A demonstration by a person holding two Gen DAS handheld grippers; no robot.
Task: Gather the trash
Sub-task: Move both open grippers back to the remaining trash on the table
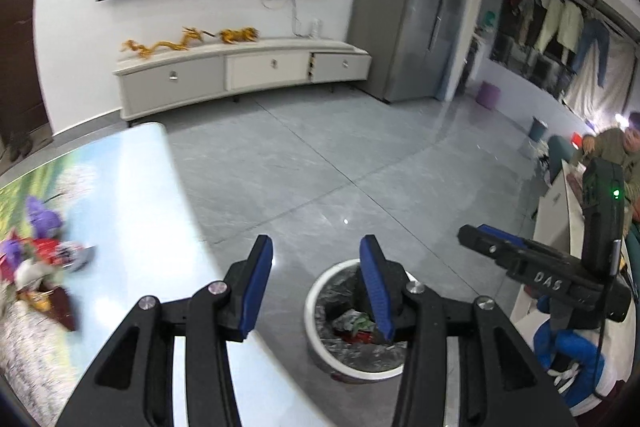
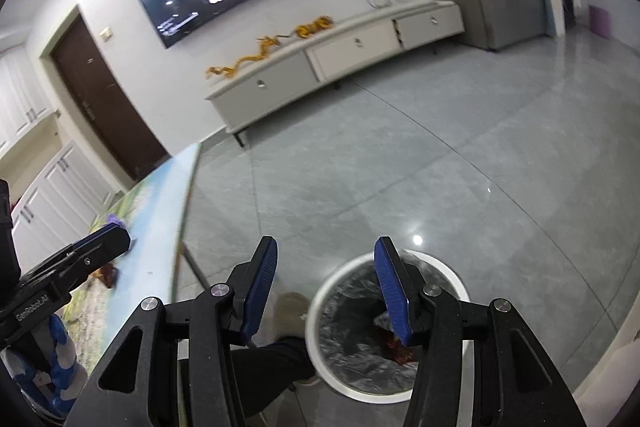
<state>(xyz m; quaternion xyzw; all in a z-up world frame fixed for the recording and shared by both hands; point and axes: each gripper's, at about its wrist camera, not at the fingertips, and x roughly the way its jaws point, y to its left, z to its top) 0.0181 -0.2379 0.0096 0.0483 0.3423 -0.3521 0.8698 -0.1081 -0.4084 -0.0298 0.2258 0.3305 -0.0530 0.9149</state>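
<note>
A round white trash bin with a crinkled dark liner stands on the grey floor beside the table. It holds crumpled wrappers, red and green. My left gripper hovers above the bin's left rim, open and empty. In the right wrist view my right gripper is also open and empty, above the same bin, with a red wrapper showing under its right finger. More trash, red, purple and white, lies blurred on the table at the left.
A person's slippered foot stands by the bin. A low TV cabinet, a wall TV and a grey fridge line the far wall. Another person sits at the right behind a white counter.
</note>
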